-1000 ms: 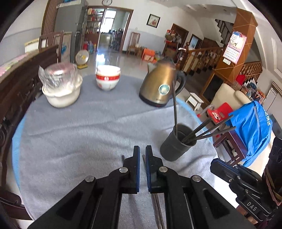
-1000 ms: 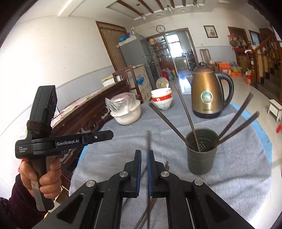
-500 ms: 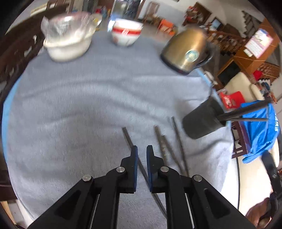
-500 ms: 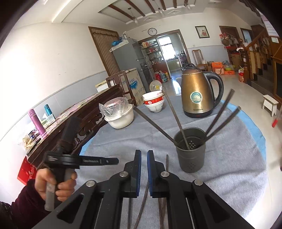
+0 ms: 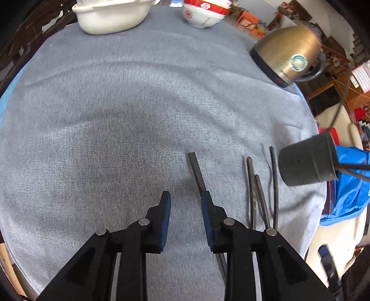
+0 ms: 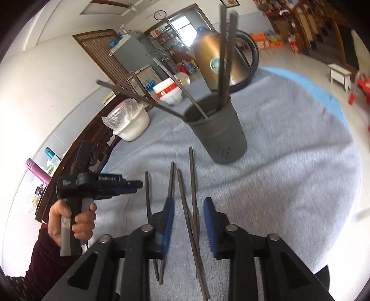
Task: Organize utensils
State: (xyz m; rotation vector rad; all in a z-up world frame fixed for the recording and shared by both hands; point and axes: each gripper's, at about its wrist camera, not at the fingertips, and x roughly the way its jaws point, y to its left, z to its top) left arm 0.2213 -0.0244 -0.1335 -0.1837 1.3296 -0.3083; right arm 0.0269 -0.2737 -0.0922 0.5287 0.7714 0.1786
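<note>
Left gripper (image 5: 186,203) tilted steeply down over grey tablecloth (image 5: 111,120), jaws just opened, nothing between pads; right finger overlapping one loose chopstick (image 5: 196,171). Right gripper (image 6: 188,208) angled down, jaws just opened, straddling two crossed chopsticks (image 6: 193,185) without pinching. Left hand (image 6: 74,222) gripping handle at table edge. Beyond: grey chopstick holder (image 6: 219,134) holding more sticks, then gold kettle (image 5: 289,53), red-banded bowl (image 5: 203,14), white covered bowl (image 6: 131,122).

Home living-dining room; cloth-covered table (image 5: 115,115), kettle (image 5: 289,53), bowls (image 5: 203,11), fridge (image 6: 138,51), wall clock (image 6: 160,14)
</note>
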